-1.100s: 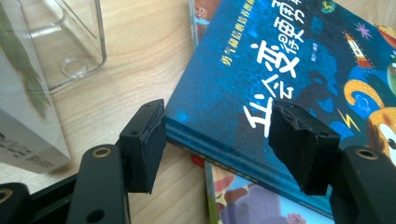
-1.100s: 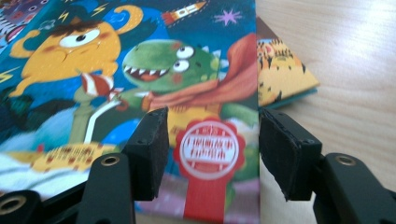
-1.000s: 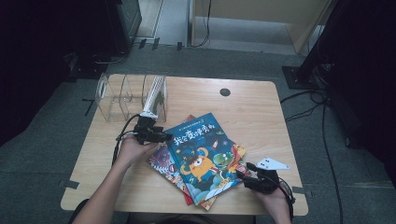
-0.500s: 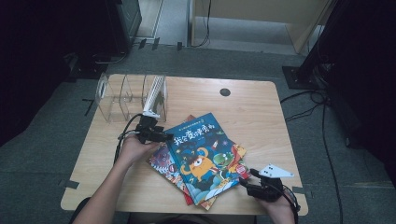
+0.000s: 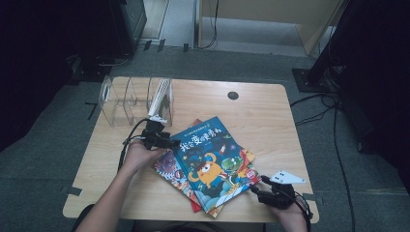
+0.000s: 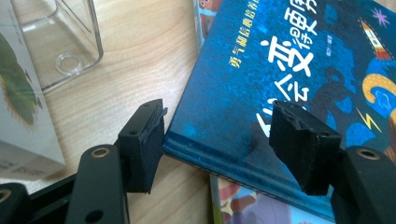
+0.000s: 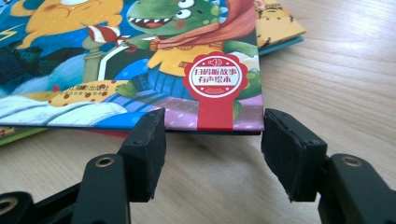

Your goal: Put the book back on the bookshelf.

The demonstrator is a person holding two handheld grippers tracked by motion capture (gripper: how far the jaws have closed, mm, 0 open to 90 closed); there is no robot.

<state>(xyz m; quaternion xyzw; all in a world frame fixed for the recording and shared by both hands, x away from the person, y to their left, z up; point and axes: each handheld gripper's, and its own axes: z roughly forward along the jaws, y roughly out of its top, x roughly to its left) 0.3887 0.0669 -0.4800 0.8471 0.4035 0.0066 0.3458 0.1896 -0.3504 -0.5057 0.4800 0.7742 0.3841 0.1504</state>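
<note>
A blue picture book (image 5: 210, 157) with a yellow monster and a green dinosaur lies on top of a fanned stack of books (image 5: 169, 170) on the wooden table (image 5: 270, 121). My left gripper (image 5: 159, 138) is open at its far left corner, and that corner of the blue book (image 6: 280, 84) lies between the pads (image 6: 144, 140) without being pressed. My right gripper (image 5: 257, 191) is open at the near right corner. Its jaws have just been closing a little. The blue book's edge (image 7: 219, 116) sits at the mouth of the right gripper (image 7: 215, 123), untouched by the pads.
A clear plastic rack (image 5: 123, 101) with dividers stands at the table's far left, with a white book (image 5: 162, 95) upright in its right slot. A round dark grommet (image 5: 233, 95) sits near the far edge. The near edge runs just behind the right hand.
The right gripper has drawn back slightly toward the near right corner of the table. The left gripper and the books have stayed where they were.
</note>
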